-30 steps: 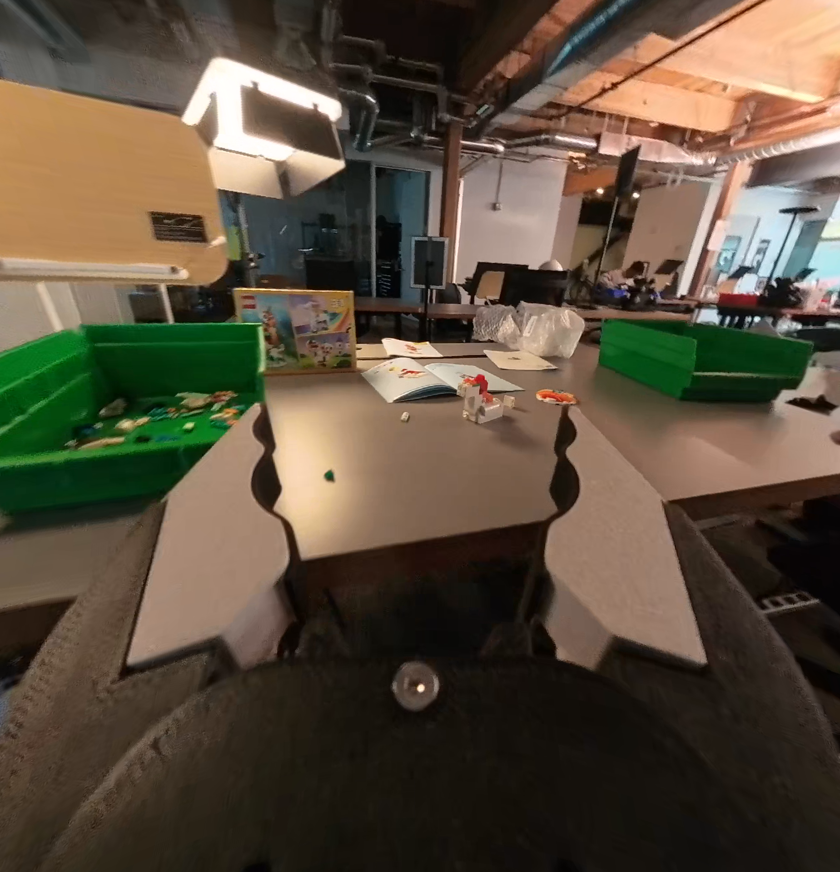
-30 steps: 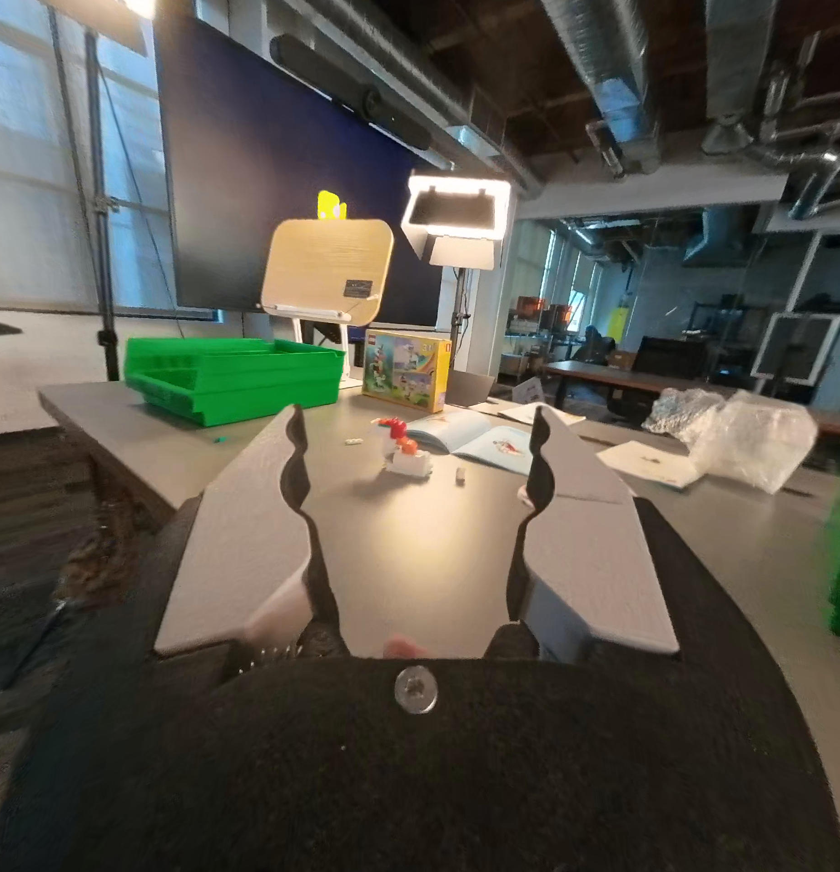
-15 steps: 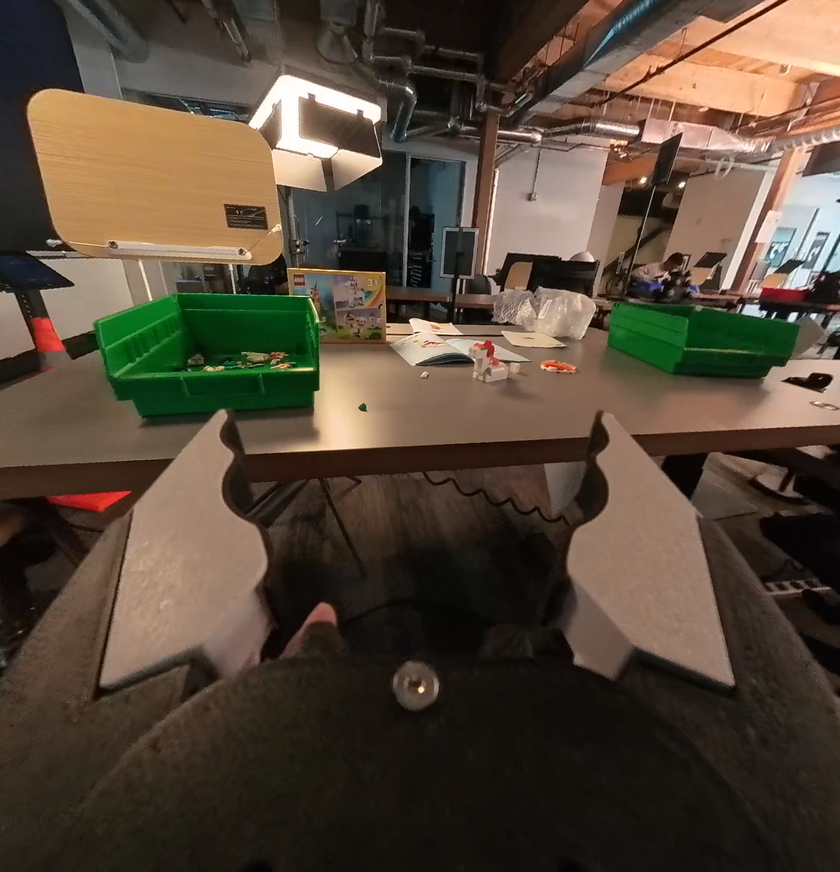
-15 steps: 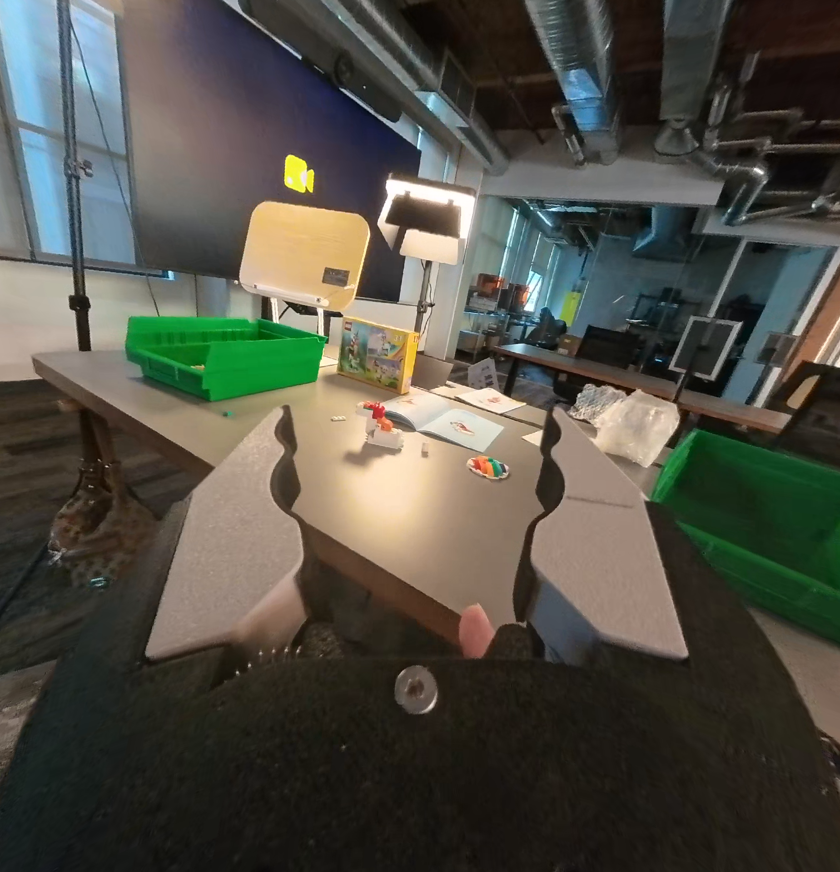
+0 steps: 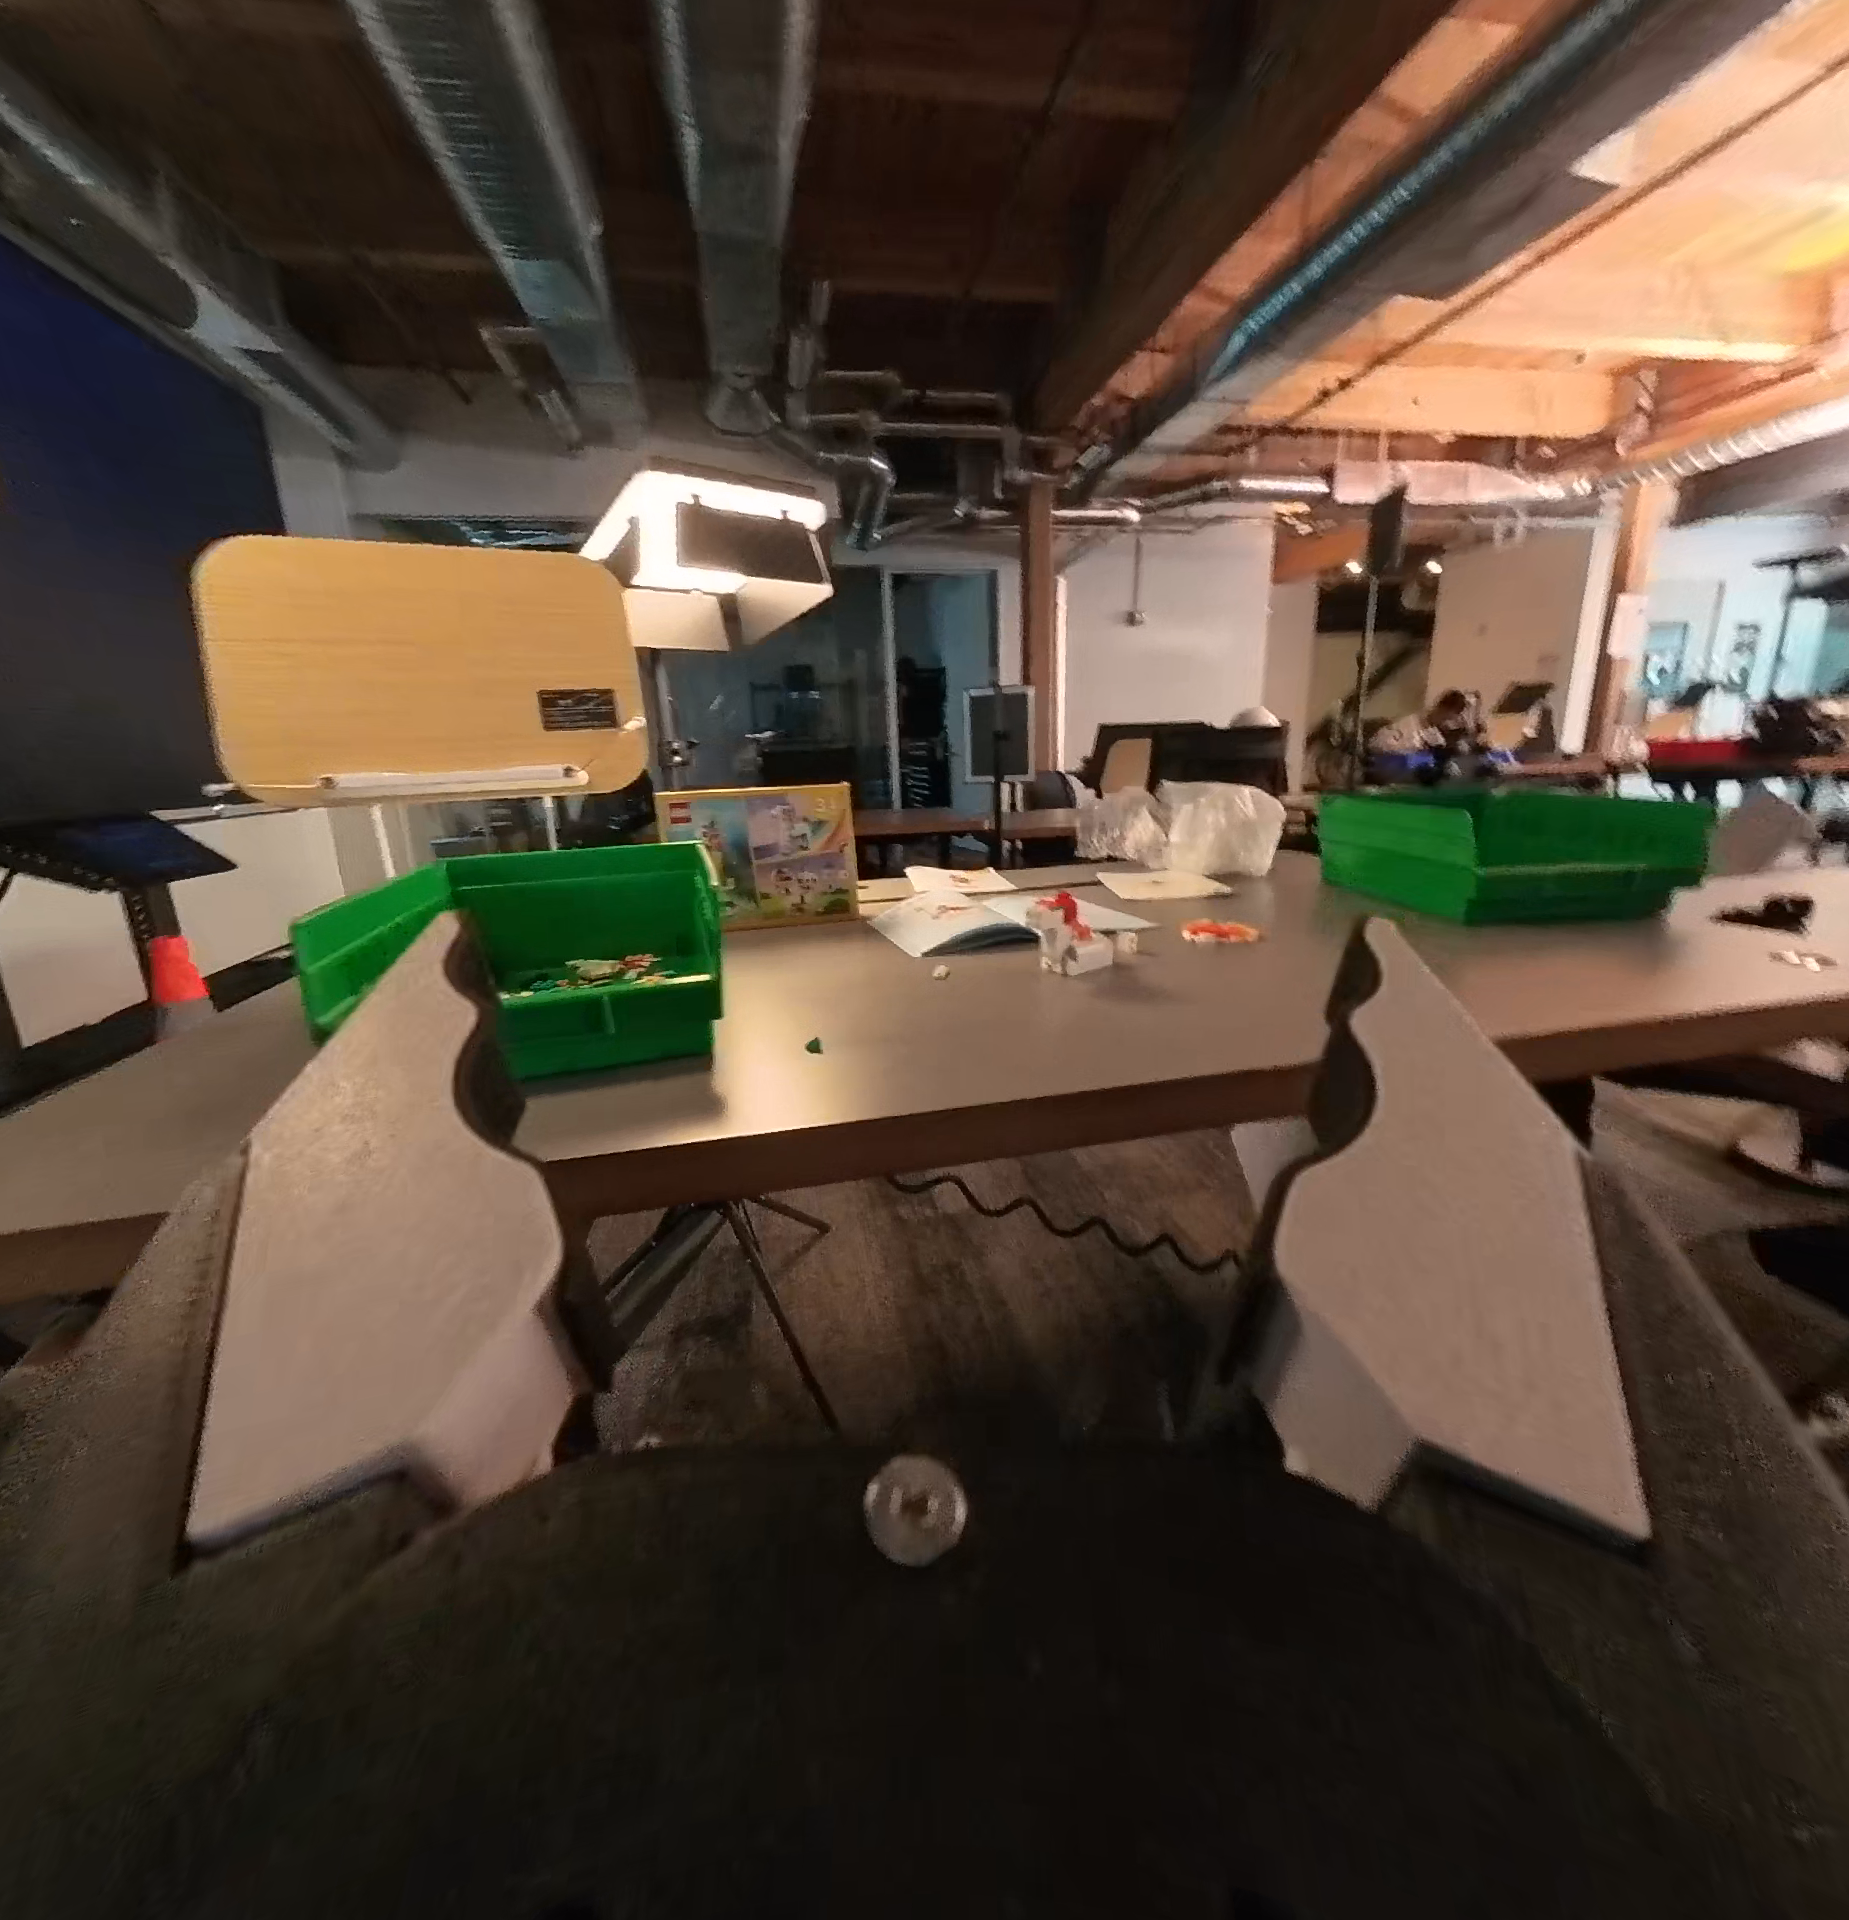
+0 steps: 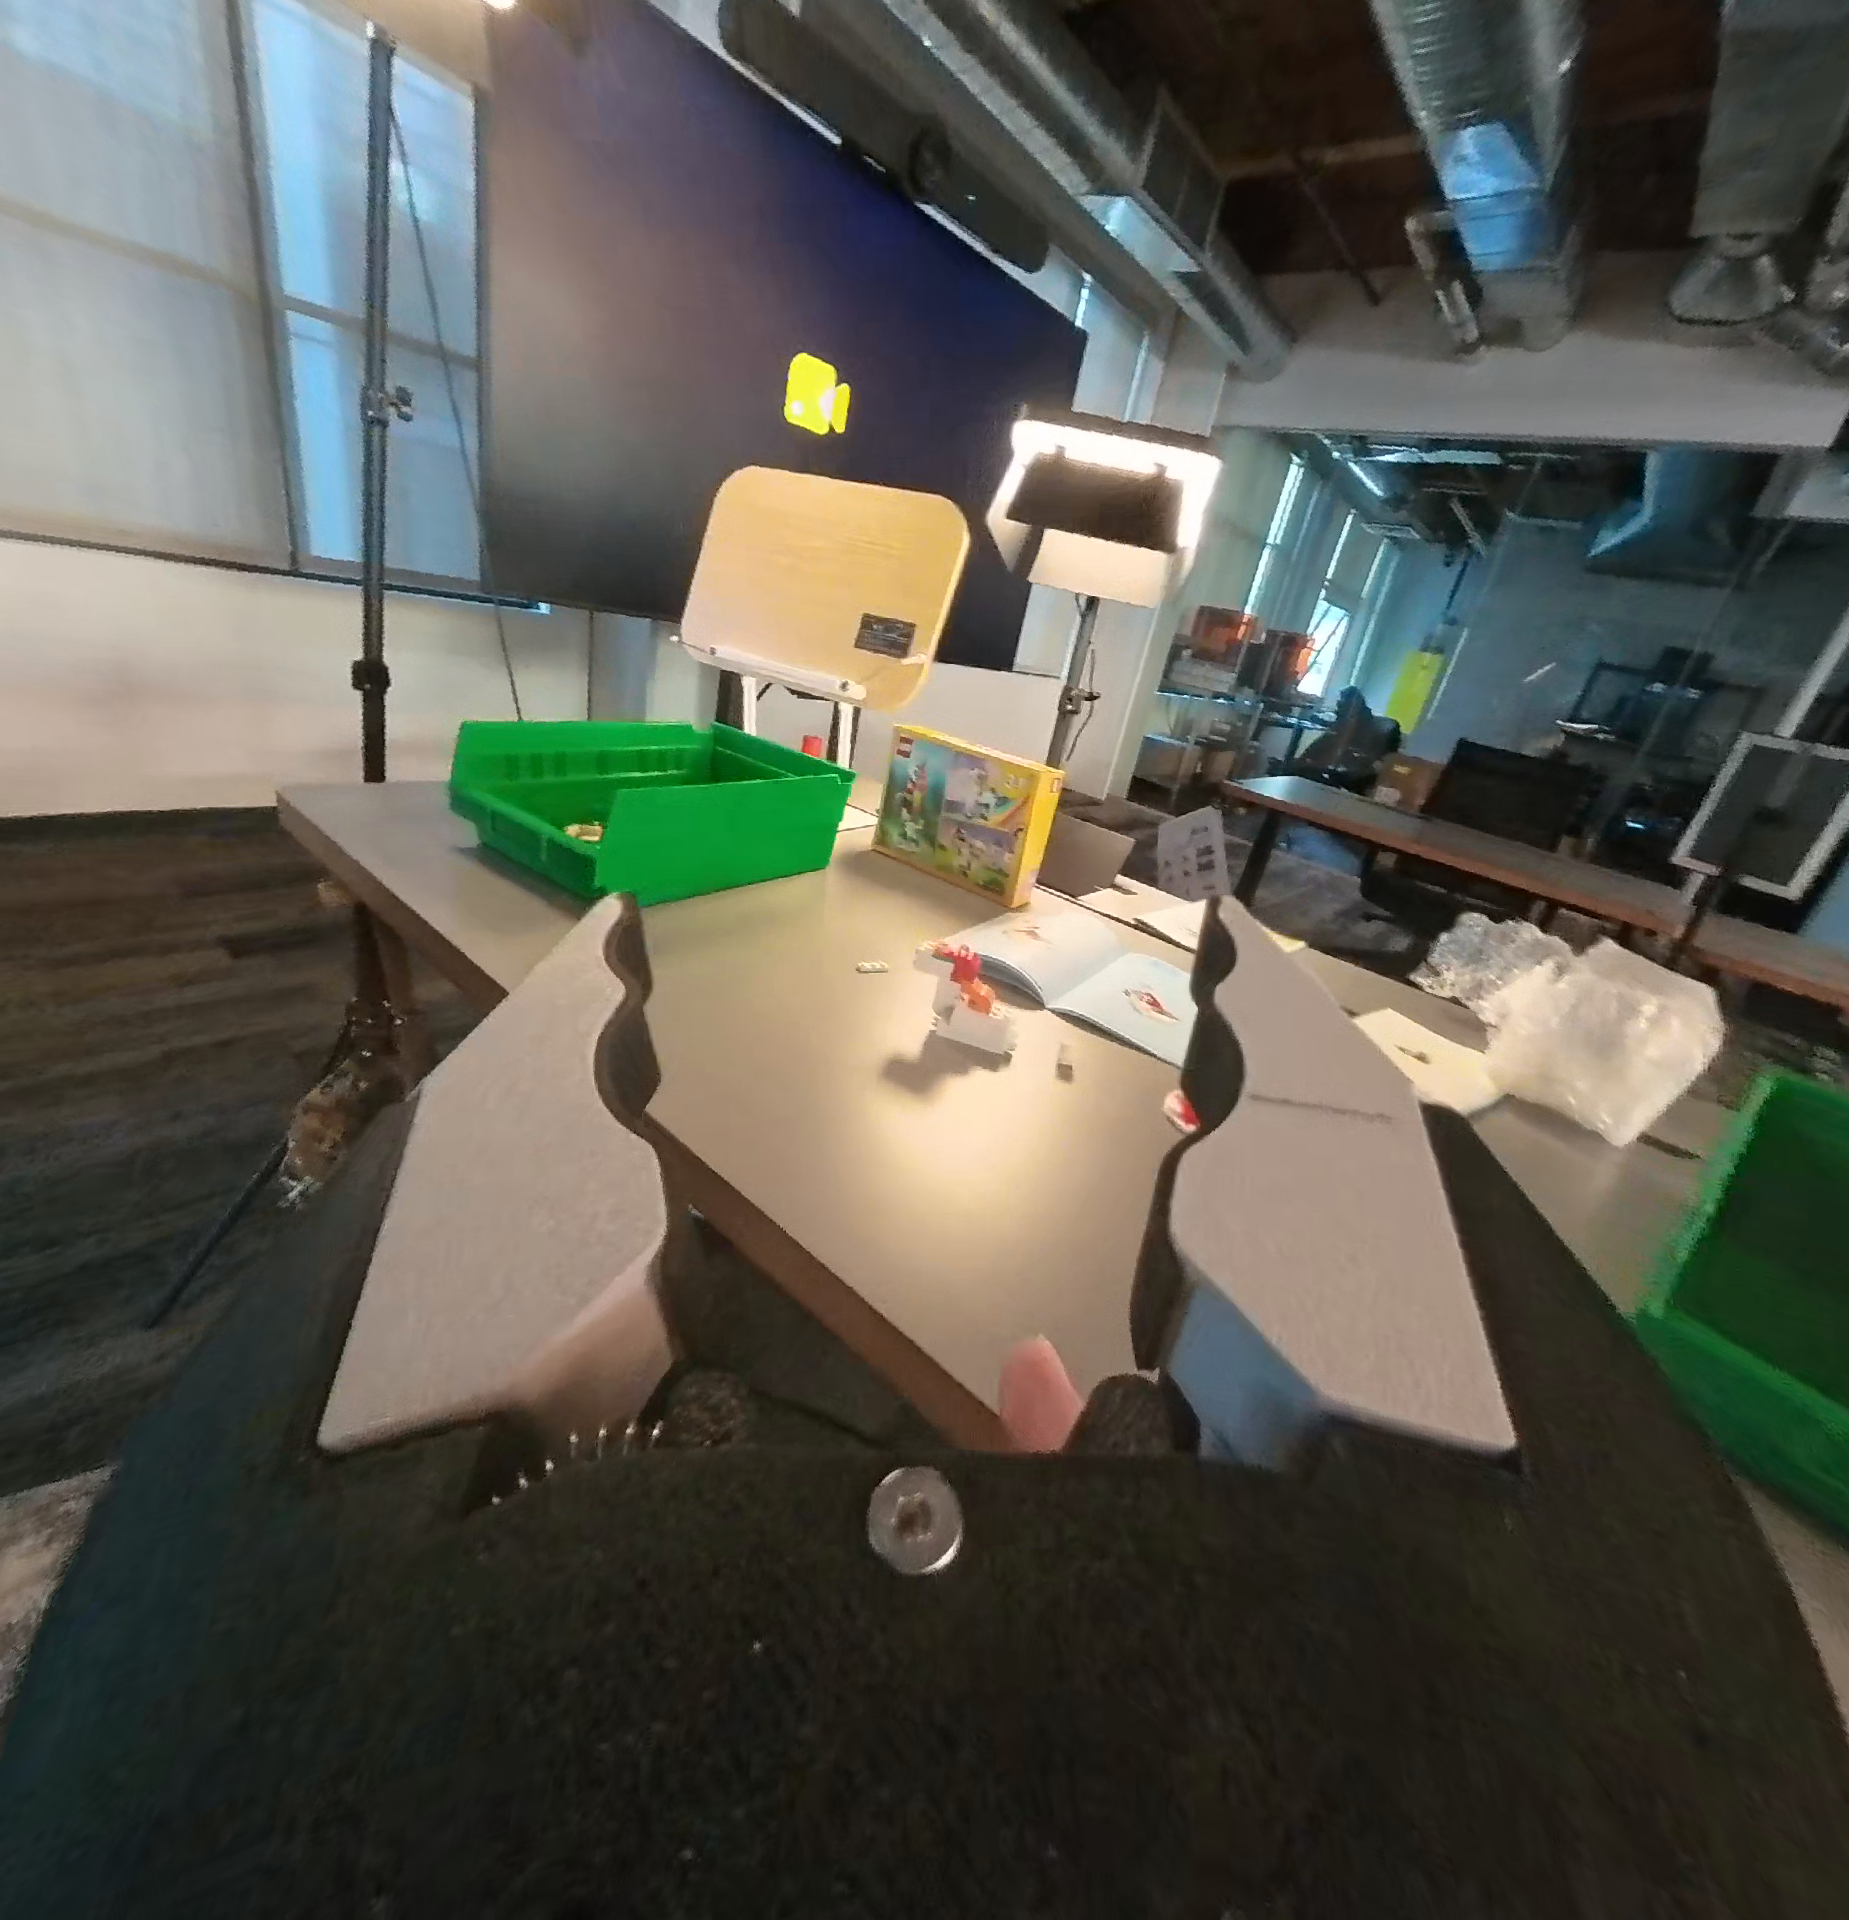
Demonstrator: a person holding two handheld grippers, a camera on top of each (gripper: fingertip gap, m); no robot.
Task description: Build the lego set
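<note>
A small white and red lego build [image 5: 1074, 943] stands on the grey table [image 5: 1003, 1060], also in the right wrist view [image 6: 967, 1013]. An open instruction booklet [image 5: 951, 923] lies behind it. A green bin [image 5: 598, 961] at the left holds several loose bricks. A small green piece [image 5: 816, 1045] and a small white piece [image 5: 940, 972] lie loose. My left gripper [image 5: 909, 956] is open and empty, held back from the table's front edge. My right gripper [image 6: 920, 925] is open and empty, above the table's near edge.
The yellow lego box [image 5: 759, 854] stands at the back. A second green bin [image 5: 1512, 868] and clear plastic bags [image 5: 1200, 840] sit at the right. A small orange piece [image 5: 1221, 932] lies right of the build. A wooden book stand [image 5: 411, 665] and a lamp [image 5: 722, 551] rise behind.
Both grippers have pulled back from the table and stayed open. The left one now sits well off the front edge; the right view has backed away and tilted.
</note>
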